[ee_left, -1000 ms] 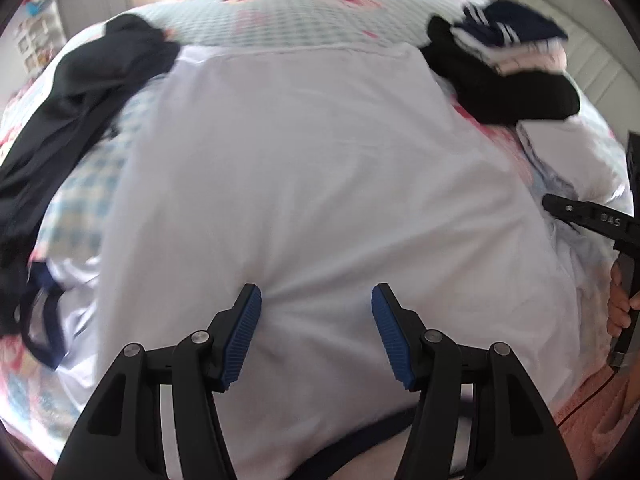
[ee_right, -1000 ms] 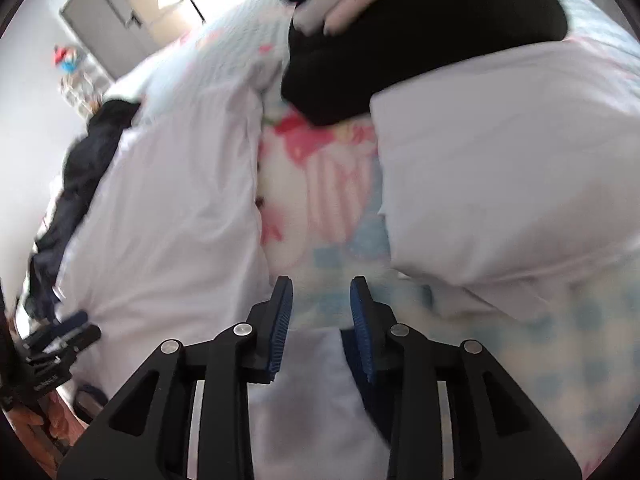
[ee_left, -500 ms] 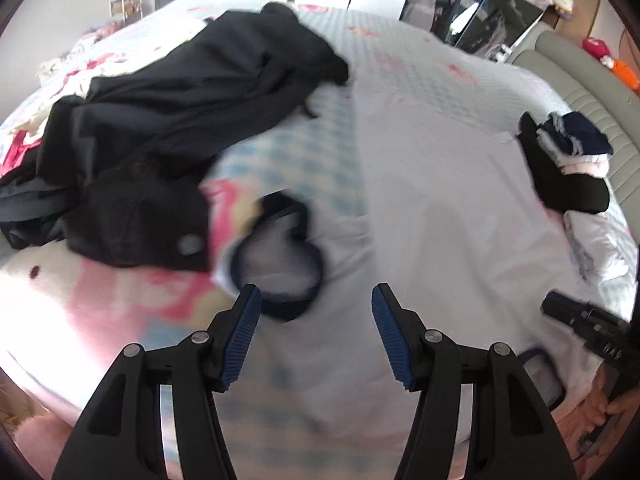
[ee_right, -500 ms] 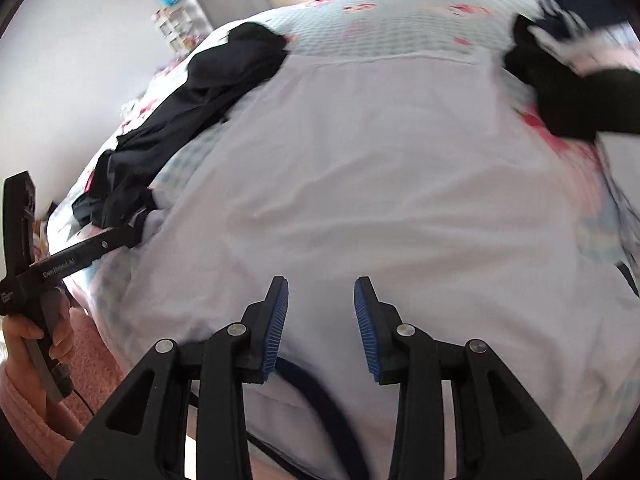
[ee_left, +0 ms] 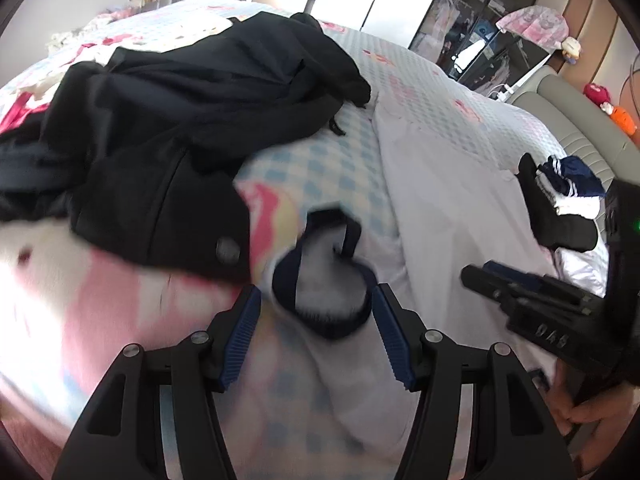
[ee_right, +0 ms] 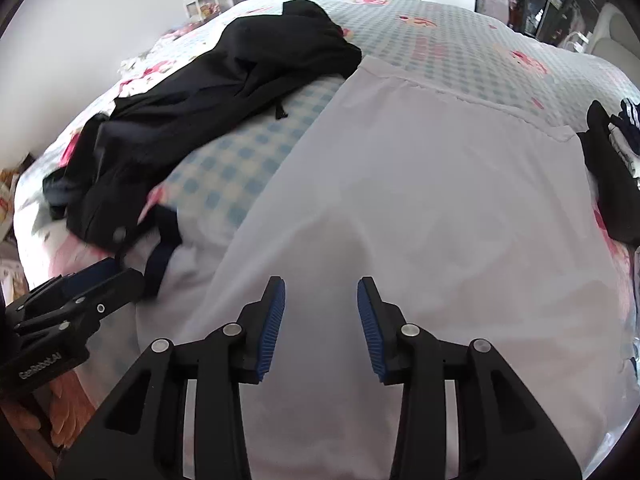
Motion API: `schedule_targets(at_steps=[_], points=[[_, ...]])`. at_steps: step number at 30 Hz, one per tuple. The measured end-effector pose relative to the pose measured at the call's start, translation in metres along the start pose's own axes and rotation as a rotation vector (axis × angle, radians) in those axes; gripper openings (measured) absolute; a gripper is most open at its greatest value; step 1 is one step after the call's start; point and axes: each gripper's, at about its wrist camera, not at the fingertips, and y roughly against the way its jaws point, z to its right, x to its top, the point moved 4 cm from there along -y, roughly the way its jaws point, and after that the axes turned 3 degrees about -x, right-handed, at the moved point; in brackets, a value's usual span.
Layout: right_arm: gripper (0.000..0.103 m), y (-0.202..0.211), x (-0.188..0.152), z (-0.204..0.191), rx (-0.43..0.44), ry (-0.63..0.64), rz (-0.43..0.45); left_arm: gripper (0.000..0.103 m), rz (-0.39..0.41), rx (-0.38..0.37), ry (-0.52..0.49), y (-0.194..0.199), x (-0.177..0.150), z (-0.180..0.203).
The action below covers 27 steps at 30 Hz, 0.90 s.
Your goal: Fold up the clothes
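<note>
A white shirt (ee_right: pixel 420 208) lies spread flat on the bed; its sleeve with a navy cuff (ee_left: pixel 324 280) sticks out at the left side. My left gripper (ee_left: pixel 316 332) is open, its blue pads on either side of that cuff, nothing clamped. My right gripper (ee_right: pixel 320 320) is open just above the shirt's near body with nothing between its fingers. In the right wrist view the left gripper (ee_right: pixel 80 300) shows at the lower left beside the navy cuff (ee_right: pixel 160 248). The right gripper (ee_left: pixel 532 304) appears at the right of the left wrist view.
A heap of black clothes (ee_left: pixel 180 120) lies left of the shirt on the checked bedspread (ee_right: pixel 240 160). A stack of folded dark and white garments (ee_left: pixel 564 204) sits at the right. A wardrobe (ee_left: pixel 480 20) and padded headboard (ee_left: pixel 580 128) stand behind.
The left gripper has swung left from the shirt's body to the navy-cuffed sleeve and closed in on it. The right gripper has swung from the folded stack side to over the shirt's body.
</note>
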Motion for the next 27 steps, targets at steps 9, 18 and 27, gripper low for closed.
schedule_targets(at_steps=[9, 18, 27], points=[[0.039, -0.028, 0.020, -0.027, -0.054, 0.092, -0.014, 0.061, -0.131, -0.158, -0.055, -0.041, 0.015, 0.010], [0.038, -0.033, 0.000, 0.013, -0.155, 0.020, -0.031, 0.062, -0.131, -0.098, -0.124, -0.053, 0.003, 0.019], [0.037, -0.042, -0.008, 0.044, -0.205, -0.058, -0.079, 0.063, -0.082, -0.082, -0.128, -0.054, 0.002, 0.023]])
